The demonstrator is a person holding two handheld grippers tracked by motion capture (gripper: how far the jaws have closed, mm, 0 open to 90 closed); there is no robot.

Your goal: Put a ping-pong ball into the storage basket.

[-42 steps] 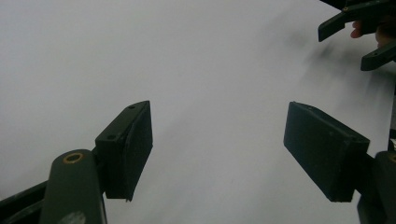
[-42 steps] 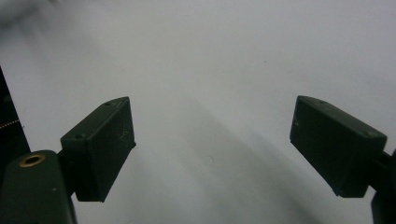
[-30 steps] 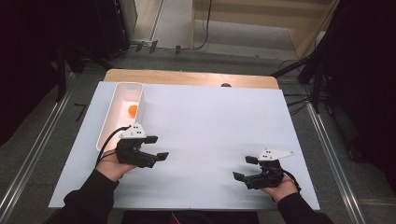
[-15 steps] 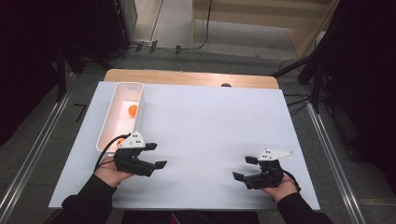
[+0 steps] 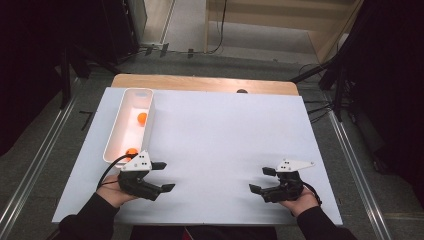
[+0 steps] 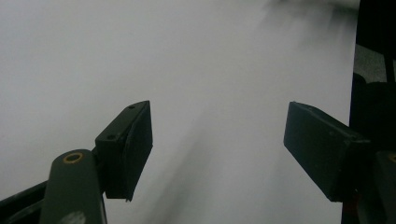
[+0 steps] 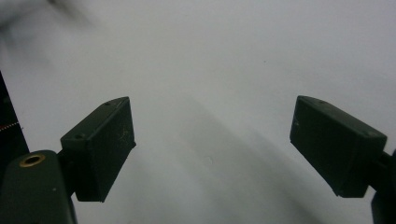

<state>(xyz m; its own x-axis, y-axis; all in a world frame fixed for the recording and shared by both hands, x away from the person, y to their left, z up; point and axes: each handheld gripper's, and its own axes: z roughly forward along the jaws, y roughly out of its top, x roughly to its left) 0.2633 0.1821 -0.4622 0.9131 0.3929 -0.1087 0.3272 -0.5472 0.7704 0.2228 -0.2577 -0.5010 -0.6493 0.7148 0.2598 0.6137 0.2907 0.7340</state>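
Orange balls, two small round ones [image 5: 142, 118], lie in the long white plastic tray [image 5: 113, 141]. Left tool [image 5: 161, 176], just beside the tray's near end, and right tool [image 5: 261, 179], well apart from it, both stand wide and empty. Risk: a careless left-hand swing could knock the tray askew on the white counter [image 5: 225, 130].

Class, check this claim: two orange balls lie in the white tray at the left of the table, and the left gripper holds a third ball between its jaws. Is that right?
Not quite. The left gripper holds nothing: the left gripper view shows its jaws apart with bare white table between them. The rest stands: in the high view, two orange balls lie in the white tray at the left.
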